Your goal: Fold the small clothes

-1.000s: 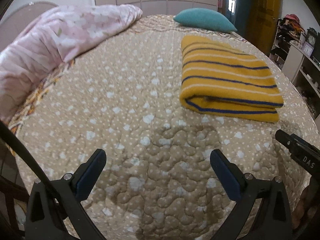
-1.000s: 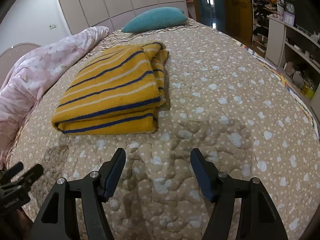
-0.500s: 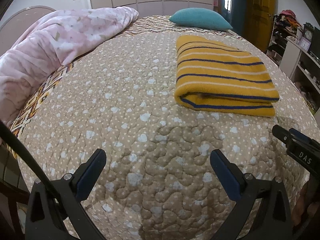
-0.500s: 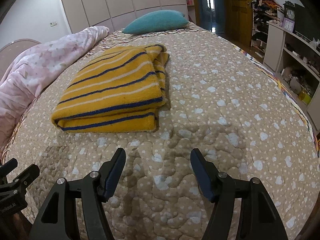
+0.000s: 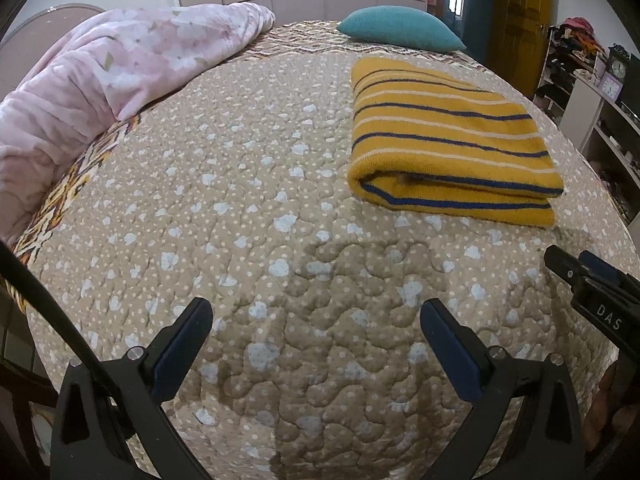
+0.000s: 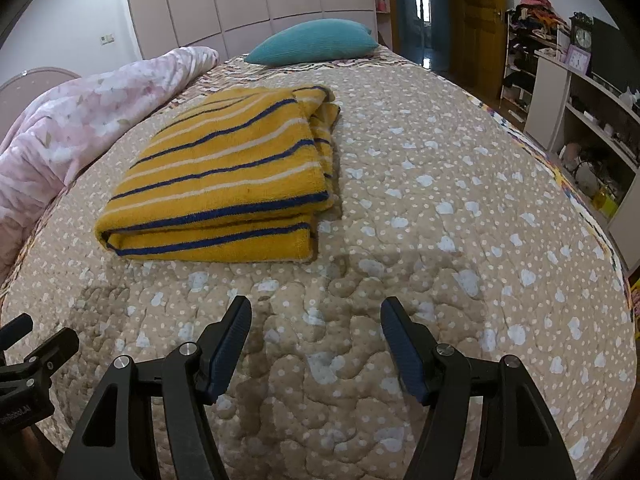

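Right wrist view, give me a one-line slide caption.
Open right gripper above a beige dotted quilt, short of a folded yellow towel with blue stripes.

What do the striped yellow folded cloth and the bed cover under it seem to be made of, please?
The yellow cloth looks like terry or thick fleece: a fuzzy, matte nap with soft, bulky folded edges. The bed cover looks like quilted cotton or a cotton blend: puffy stitched meander lines and a flat, printed dot pattern. Neither fibre is certain from the look alone.

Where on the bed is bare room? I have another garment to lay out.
Bare quilt lies between the pink blanket and the folded yellow striped cloth, and right of the cloth toward the shelves. The far end by the teal pillow is crowded.
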`<state>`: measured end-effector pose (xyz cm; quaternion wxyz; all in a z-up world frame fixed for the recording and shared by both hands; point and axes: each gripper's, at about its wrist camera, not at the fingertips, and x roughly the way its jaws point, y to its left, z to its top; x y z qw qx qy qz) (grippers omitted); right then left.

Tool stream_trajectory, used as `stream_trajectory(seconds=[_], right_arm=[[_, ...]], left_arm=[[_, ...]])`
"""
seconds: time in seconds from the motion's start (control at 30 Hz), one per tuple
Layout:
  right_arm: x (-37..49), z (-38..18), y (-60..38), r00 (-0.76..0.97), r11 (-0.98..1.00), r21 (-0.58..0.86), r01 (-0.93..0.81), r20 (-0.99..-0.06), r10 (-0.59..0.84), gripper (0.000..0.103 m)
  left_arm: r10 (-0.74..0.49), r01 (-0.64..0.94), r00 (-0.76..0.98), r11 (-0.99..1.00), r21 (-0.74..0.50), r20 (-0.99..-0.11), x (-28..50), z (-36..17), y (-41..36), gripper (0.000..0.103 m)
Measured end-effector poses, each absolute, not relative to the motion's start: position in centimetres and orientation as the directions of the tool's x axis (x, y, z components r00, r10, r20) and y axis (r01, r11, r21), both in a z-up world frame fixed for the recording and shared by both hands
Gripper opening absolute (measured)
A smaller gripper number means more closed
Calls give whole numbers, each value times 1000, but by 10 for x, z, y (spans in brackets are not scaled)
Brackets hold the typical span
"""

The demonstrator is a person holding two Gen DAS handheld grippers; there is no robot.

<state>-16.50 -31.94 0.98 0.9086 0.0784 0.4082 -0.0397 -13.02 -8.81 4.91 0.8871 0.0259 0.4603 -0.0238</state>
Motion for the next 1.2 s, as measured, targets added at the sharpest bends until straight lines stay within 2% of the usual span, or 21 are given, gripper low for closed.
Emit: stream_trajectory(seconds=[0.43,1.2], right_arm=[[-163,9,-315,664,990,63,126,-747,-37,72],[-164,11,-315,668,990,61,130,-743,-41,72]], left_arm=[[-25,71,564,997,18,-825,-127,44,-88,103],[-18,62,559,998,20,-829,-128,43,-87,103]])
